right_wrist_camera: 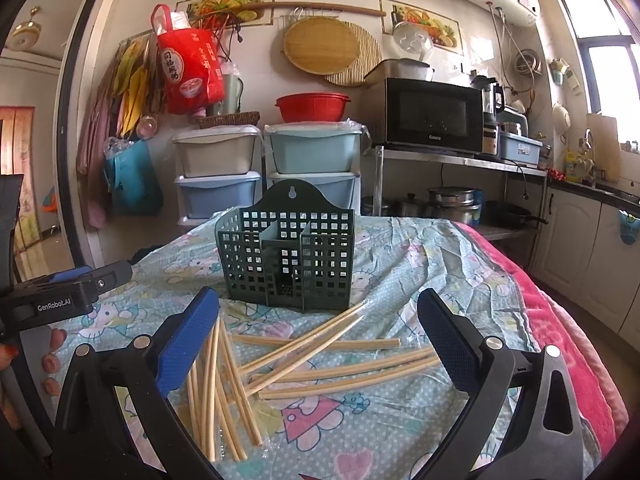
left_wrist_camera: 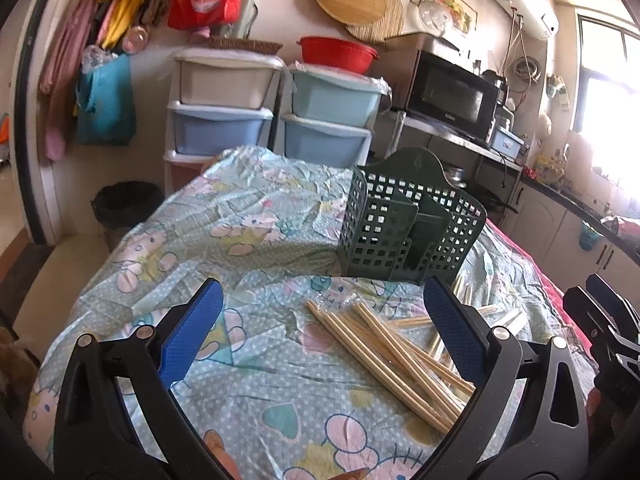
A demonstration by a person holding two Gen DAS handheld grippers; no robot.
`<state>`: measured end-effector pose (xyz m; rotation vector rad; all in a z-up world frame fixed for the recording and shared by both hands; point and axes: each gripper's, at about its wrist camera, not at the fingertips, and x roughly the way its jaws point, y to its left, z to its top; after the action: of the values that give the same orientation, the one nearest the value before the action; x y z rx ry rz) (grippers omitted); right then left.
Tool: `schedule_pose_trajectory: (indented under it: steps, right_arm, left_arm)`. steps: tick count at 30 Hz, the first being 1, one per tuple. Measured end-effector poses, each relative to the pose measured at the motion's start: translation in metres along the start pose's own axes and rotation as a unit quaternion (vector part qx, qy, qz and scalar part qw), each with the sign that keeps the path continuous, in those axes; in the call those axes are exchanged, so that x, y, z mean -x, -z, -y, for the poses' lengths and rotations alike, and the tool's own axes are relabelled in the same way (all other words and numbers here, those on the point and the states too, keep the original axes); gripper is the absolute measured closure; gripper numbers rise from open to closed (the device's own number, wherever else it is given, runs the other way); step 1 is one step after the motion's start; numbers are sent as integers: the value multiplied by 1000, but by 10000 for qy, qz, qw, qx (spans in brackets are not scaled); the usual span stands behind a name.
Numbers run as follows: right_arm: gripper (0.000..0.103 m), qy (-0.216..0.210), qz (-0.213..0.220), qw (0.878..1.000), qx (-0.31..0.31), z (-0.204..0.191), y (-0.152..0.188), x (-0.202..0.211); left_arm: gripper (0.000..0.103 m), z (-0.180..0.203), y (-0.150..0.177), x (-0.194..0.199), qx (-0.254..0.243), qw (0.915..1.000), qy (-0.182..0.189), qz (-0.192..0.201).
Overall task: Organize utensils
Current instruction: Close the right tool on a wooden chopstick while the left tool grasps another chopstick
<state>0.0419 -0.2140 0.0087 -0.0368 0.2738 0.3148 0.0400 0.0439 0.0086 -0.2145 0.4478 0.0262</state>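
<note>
A dark green slotted utensil holder (left_wrist_camera: 412, 224) with inner dividers stands upright on the patterned tablecloth; it also shows in the right wrist view (right_wrist_camera: 286, 256). Several wooden chopsticks (right_wrist_camera: 304, 364) lie loose on the cloth in front of it, some in clear wrappers; they also show in the left wrist view (left_wrist_camera: 384, 354). My left gripper (left_wrist_camera: 322, 308) is open and empty, above the cloth to the left of the chopsticks. My right gripper (right_wrist_camera: 318, 320) is open and empty, over the chopstick pile. The right gripper shows at the right edge of the left wrist view (left_wrist_camera: 604, 320).
The table (right_wrist_camera: 460, 264) has a light blue cartoon cloth over a pink blanket (right_wrist_camera: 560, 320). Behind stand stacked plastic drawers (right_wrist_camera: 264, 168), a microwave (right_wrist_camera: 432, 116) on a metal rack, and kitchen cabinets (right_wrist_camera: 580, 240) at the right. A black bin (left_wrist_camera: 124, 208) sits at the far left.
</note>
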Motion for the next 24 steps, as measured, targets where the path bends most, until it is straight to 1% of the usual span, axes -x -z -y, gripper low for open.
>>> schedule_pose_trajectory:
  steps: [6,8,10,13,15,17,21,22,24]
  right_arm:
    - [6,21,-164,9999,-33,9,-9,-14]
    - [6,17,-237,9997,2,11,-11,-20]
    - [6,51,-329,9994,38,14,-13,-26]
    - [6,75,-480,9988,99,17,-13,-37]
    - [6,68,-625,9980,108,20,-12,-46]
    - [6,80,-739,9971,136,22,-13,-54]
    - [6,44,-900,9958,161,24,-12,-68]
    - [6,45,-939,9954,164,25,-11,-71]
    - [6,32,-1023,9946,179,26,-10,-78]
  left_arm:
    - [10,-2,-2,-20,38,9991,262,-331]
    - [10,-2,-3,-32,16,9983,203,-552]
    - [10,-4,-4,-46,74,9959,282,-857]
    - [12,-6,-2,-64,135,9925,344,-1168]
    - [18,-7,0,-78,175,9886,427,-1435]
    - [37,-9,3,-88,324,9851,501,-1615]
    - [44,-14,6,-103,511,9800,460,-1867]
    - [48,-16,6,-107,576,9789,421,-1913]
    - [53,-18,5,-113,665,9769,382,-1996]
